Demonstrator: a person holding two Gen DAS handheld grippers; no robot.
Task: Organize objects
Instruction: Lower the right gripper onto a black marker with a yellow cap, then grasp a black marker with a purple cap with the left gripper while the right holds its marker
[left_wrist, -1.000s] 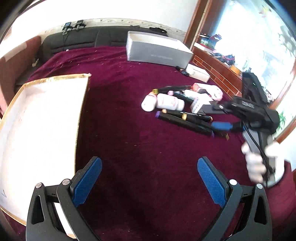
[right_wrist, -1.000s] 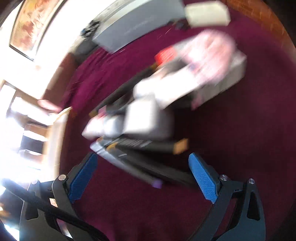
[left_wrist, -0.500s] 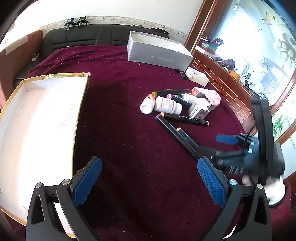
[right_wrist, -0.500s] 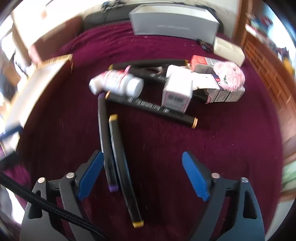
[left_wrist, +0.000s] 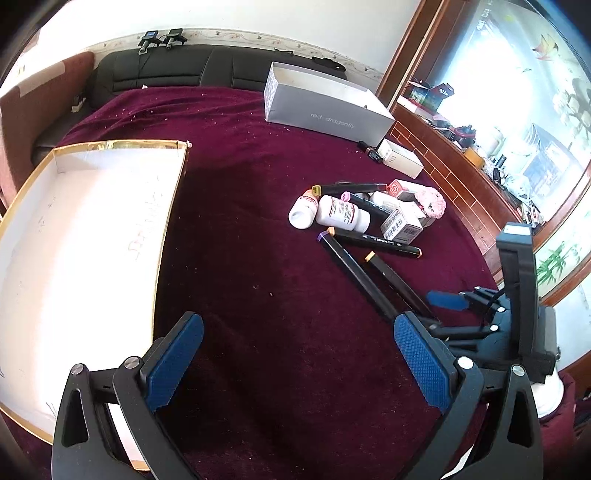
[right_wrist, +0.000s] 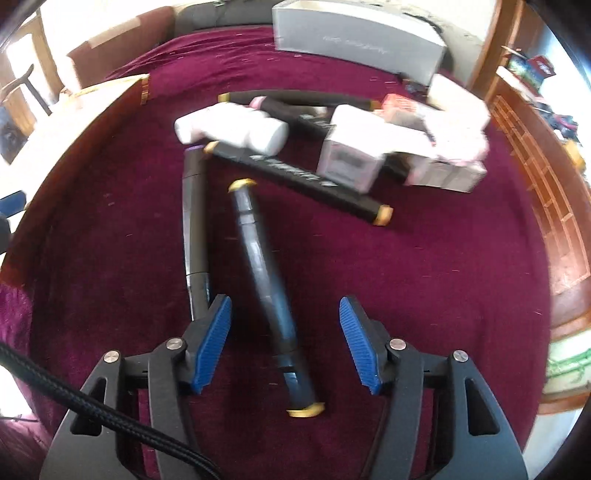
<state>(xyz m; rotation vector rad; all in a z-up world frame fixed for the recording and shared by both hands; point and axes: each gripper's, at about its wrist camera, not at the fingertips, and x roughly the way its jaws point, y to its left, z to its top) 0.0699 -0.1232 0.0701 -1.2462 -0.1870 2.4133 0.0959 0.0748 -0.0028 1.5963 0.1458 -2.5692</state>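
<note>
Several black markers, white pill bottles (left_wrist: 341, 213) and small boxes (left_wrist: 400, 224) lie in a pile on the maroon cloth. My right gripper (right_wrist: 284, 341) is open, its jaws on either side of a black marker with yellow ends (right_wrist: 269, 291); a purple-tipped marker (right_wrist: 194, 221) lies just left of it. My left gripper (left_wrist: 295, 363) is open and empty above bare cloth, next to the white gold-rimmed box (left_wrist: 74, 240). The right gripper also shows in the left wrist view (left_wrist: 443, 310).
A grey shoe box (left_wrist: 325, 107) stands at the back, with a small white box (left_wrist: 400, 158) beside it. A black sofa back (left_wrist: 166, 70) and a wooden window ledge (left_wrist: 480, 177) border the cloth.
My right gripper has moved down over the yellow-ended marker, which now lies between its jaws, and its jaws are closer together. The left gripper has barely moved.
</note>
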